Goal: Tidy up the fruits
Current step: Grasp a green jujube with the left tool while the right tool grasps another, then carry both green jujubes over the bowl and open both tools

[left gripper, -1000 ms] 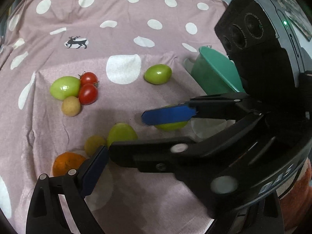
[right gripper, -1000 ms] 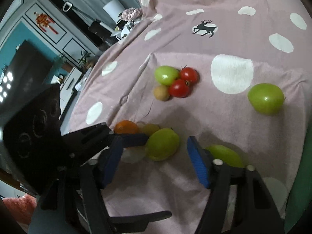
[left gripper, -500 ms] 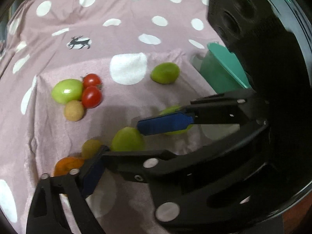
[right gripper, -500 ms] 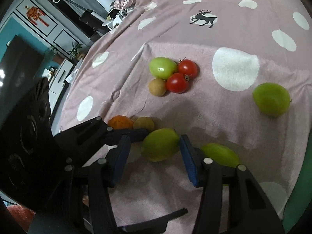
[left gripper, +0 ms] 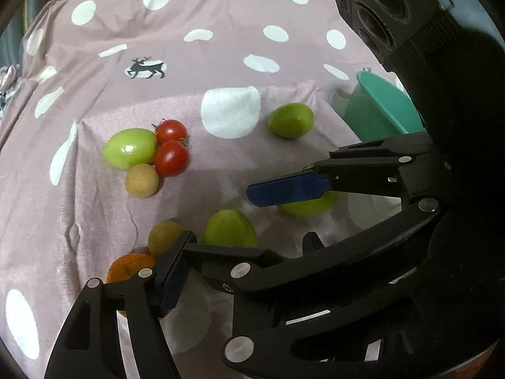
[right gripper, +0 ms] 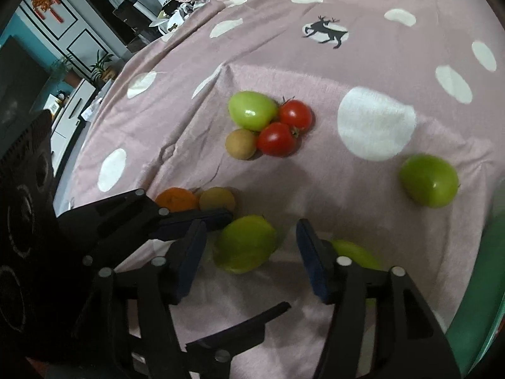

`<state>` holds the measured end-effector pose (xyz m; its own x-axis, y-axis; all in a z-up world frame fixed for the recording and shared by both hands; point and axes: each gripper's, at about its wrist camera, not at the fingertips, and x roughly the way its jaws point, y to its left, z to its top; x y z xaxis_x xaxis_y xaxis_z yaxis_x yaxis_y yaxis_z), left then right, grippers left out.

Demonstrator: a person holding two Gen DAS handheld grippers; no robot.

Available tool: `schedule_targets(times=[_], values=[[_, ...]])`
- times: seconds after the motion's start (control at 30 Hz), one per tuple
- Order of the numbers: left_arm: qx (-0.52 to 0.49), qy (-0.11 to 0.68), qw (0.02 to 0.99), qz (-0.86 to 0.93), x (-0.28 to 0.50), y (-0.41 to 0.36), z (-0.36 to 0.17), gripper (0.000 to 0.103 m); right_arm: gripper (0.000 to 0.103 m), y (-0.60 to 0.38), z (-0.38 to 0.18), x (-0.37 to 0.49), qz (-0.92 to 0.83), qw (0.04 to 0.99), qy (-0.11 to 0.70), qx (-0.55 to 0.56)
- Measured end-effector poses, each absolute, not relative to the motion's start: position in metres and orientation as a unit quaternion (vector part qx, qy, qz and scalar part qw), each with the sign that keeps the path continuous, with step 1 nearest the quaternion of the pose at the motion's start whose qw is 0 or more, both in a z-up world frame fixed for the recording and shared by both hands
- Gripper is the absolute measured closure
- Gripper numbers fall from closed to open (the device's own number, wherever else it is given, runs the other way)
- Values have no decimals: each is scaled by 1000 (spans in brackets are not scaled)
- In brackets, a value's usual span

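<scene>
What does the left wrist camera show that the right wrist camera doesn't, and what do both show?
Only the left wrist view: the teal bowl's full rim and wall; the right view catches just a green sliver at its edge.

Only the right wrist view: the room beyond the cloth, with cabinets and potted plants.

Both: the dotted cloth, two tomatoes, green fruits, the orange, and both claws.
</scene>
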<state>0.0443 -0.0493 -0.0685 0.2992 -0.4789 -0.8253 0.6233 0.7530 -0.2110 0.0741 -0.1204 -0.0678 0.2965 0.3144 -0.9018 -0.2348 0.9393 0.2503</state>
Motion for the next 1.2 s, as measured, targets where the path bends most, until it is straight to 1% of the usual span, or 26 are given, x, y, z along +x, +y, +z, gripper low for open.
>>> schedule_targets(times=[0.17, 0.2, 0.27, 0.33, 0.4, 0.43, 0.5, 0.6, 0.67, 0.73, 1.0, 1.2], values=[[83, 477, 804, -345, 43, -47, -68, 30, 41, -120, -70, 77, 181, 800, 571, 42], [83, 478, 804, -344, 43, -47, -68, 30, 41, -118, -70, 77, 183, 799, 572, 37], [81, 483, 801, -345, 44, -48, -68, 30, 45, -116, -71, 77, 190, 796, 574, 25], [81, 485, 801, -343, 44, -49, -68, 35, 49, -117, -71, 76, 190, 795, 576, 22], [83, 488, 802, -334, 44, -49, -68, 46, 60, -118, -71, 76, 192, 795, 574, 24], [82, 489, 803, -330, 44, -48, -68, 47, 60, -119, -71, 75, 196, 794, 575, 29], [72, 490, 806, -326, 45, -43, -68, 55, 60, -120, -72, 74, 196, 795, 573, 36], [68, 492, 806, -322, 47, -40, -67, 60, 60, -122, -73, 75, 199, 794, 573, 47], [70, 492, 807, -318, 47, -41, -67, 61, 60, -122, -73, 74, 201, 795, 571, 49], [82, 491, 810, -312, 45, -43, -68, 65, 60, -120, -72, 73, 201, 796, 569, 47], [87, 483, 813, -314, 42, -43, -65, 68, 62, -128, -68, 70, 211, 802, 554, 72], [102, 443, 833, -316, 30, -45, -44, 68, 63, -137, -48, 62, 225, 815, 525, 94]])
